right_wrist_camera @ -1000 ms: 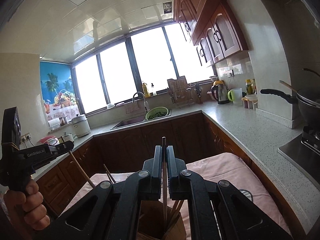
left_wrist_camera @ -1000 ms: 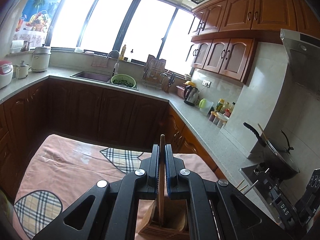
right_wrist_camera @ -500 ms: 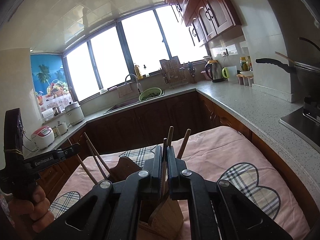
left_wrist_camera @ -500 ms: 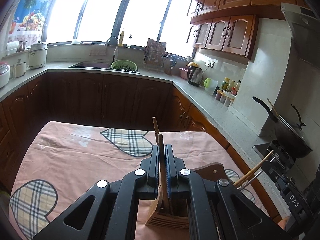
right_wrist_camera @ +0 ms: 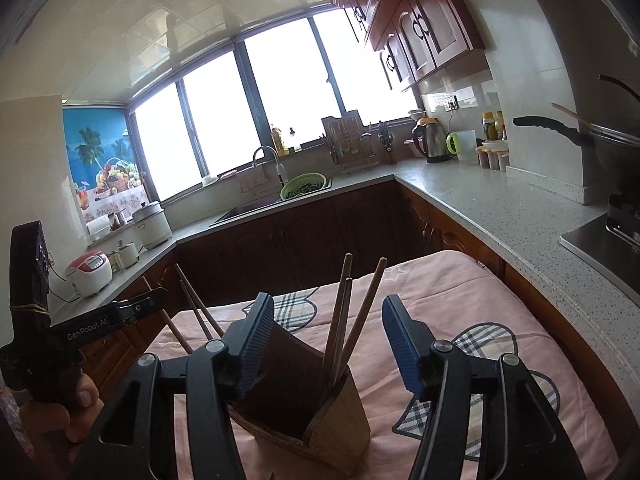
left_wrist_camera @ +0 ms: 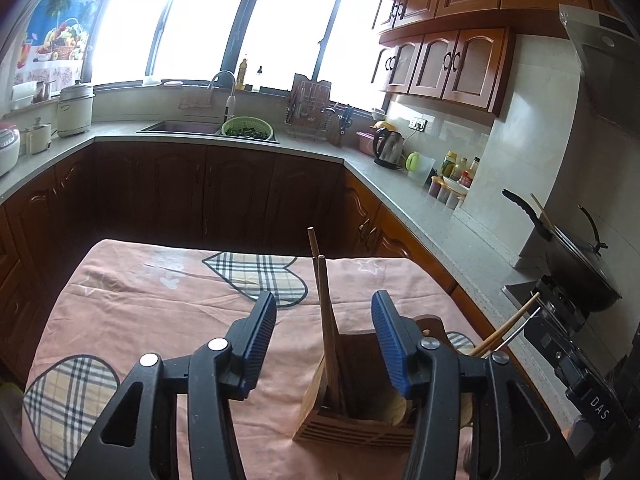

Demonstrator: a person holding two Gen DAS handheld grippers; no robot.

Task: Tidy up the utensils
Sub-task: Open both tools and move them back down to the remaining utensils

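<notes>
A wooden utensil holder (left_wrist_camera: 352, 420) stands on the pink tablecloth, also in the right wrist view (right_wrist_camera: 320, 420). Brown wooden chopsticks (left_wrist_camera: 326, 320) stand upright in it; in the right wrist view several chopsticks (right_wrist_camera: 348, 320) lean in its right compartment and others (right_wrist_camera: 196, 312) show at the left. My left gripper (left_wrist_camera: 324, 340) is open and empty, its jaws either side of the holder. My right gripper (right_wrist_camera: 328, 344) is open and empty just above the holder. The left gripper's body (right_wrist_camera: 80, 328) shows at the left of the right wrist view.
The pink cloth with plaid hearts (left_wrist_camera: 160, 304) covers the table. A grey counter (right_wrist_camera: 500, 208) runs along the right, with a kettle (left_wrist_camera: 390, 148), jars and a black wok (left_wrist_camera: 580, 256) on the stove. A sink with a green basket (left_wrist_camera: 248, 128) is at the back.
Both grippers have opened and let go of the chopsticks they held. The chopsticks now stand in the holder. Both views have tilted down toward the table.
</notes>
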